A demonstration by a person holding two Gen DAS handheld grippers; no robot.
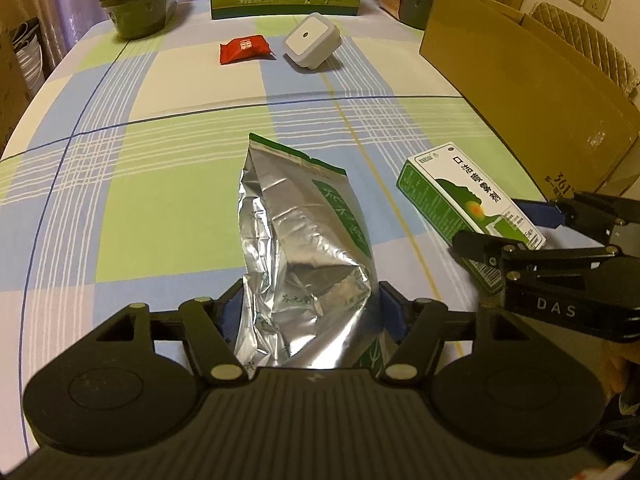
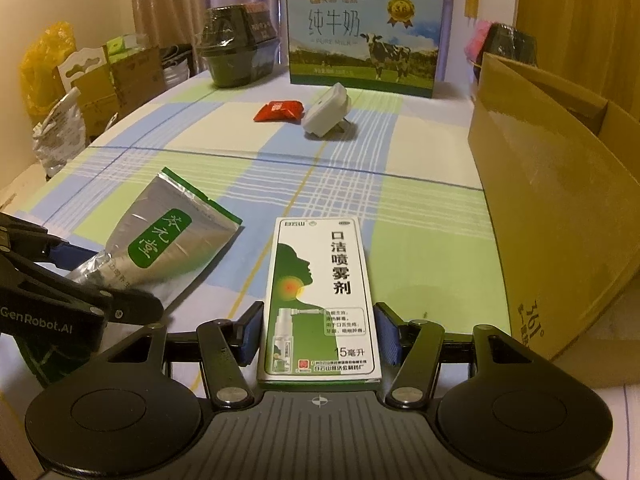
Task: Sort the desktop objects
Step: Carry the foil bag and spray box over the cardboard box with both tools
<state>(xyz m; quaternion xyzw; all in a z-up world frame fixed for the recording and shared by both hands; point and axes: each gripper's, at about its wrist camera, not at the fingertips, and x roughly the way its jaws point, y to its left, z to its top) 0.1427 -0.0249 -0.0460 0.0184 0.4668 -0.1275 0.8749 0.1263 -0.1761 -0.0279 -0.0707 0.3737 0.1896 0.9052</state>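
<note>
The left tongs (image 1: 310, 320) are closed on the near end of a silver foil pouch (image 1: 304, 240), which stands over the checked bench (image 1: 160, 168). To its right, the right tongs (image 2: 316, 338) sit around a white-and-green spray box (image 2: 320, 296), blue pads (image 2: 250, 338) just beside its sides. Far across the bench lie a red packet (image 1: 246, 49) and a white plug (image 1: 312, 40), with a cardboard box (image 2: 560, 200) at the right.
</note>
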